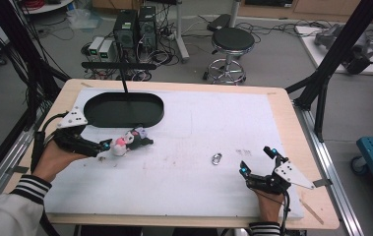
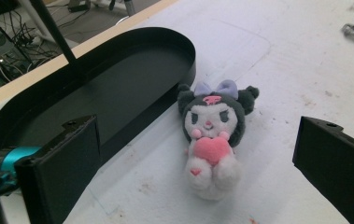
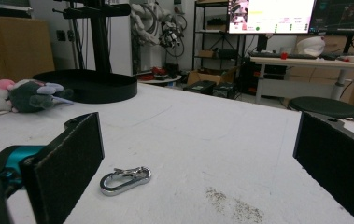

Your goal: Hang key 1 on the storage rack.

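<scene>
The white table carried a black oval tray at its far left. Just beside the tray's near rim lay the plush toy on its back, between your left gripper's spread jaws, untouched. Your right gripper rested with jaws wide apart near a small metal carabiner.

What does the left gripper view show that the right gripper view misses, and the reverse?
Left gripper view alone: the plush toy's face, purple bow and pink heart, lying between the open jaws, and the inside of the black tray. Right gripper view alone: monitors, a desk and a stool beyond the table. Both: the toy, the tray with its post, the metal clip and the white table cover.
</scene>
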`<control>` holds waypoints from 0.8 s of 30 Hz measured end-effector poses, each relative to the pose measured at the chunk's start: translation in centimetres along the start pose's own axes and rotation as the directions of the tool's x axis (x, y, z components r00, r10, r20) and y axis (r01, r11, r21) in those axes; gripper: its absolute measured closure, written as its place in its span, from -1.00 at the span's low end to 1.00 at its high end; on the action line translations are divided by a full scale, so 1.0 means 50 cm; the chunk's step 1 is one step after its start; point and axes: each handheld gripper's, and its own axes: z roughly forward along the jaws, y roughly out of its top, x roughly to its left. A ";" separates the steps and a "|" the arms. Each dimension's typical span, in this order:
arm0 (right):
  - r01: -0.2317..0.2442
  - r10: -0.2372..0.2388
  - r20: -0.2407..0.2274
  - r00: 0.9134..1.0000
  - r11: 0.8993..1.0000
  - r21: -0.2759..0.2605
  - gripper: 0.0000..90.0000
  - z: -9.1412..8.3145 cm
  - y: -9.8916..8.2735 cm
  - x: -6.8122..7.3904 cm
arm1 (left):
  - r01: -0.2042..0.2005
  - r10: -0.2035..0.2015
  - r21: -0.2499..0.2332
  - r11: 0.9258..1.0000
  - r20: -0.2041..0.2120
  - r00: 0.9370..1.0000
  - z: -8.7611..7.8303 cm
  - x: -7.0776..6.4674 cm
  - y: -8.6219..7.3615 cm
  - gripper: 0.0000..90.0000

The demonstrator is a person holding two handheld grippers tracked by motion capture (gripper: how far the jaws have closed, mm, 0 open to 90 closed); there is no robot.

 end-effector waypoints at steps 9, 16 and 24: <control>-0.001 0.001 0.000 1.000 1.000 -0.001 -0.98 0.000 0.000 0.000 | -0.037 0.032 0.115 0.993 0.042 0.999 0.036 -0.001 0.032 -0.96; -0.006 0.006 -0.001 1.000 1.000 -0.003 -0.98 0.000 0.000 0.000 | -0.040 0.031 0.183 0.982 0.055 0.998 0.064 0.003 0.027 -0.96; -0.005 0.005 -0.001 1.000 1.000 -0.003 -0.98 0.000 0.000 0.000 | -0.022 0.005 0.265 0.964 0.063 0.998 0.093 0.011 0.018 -0.96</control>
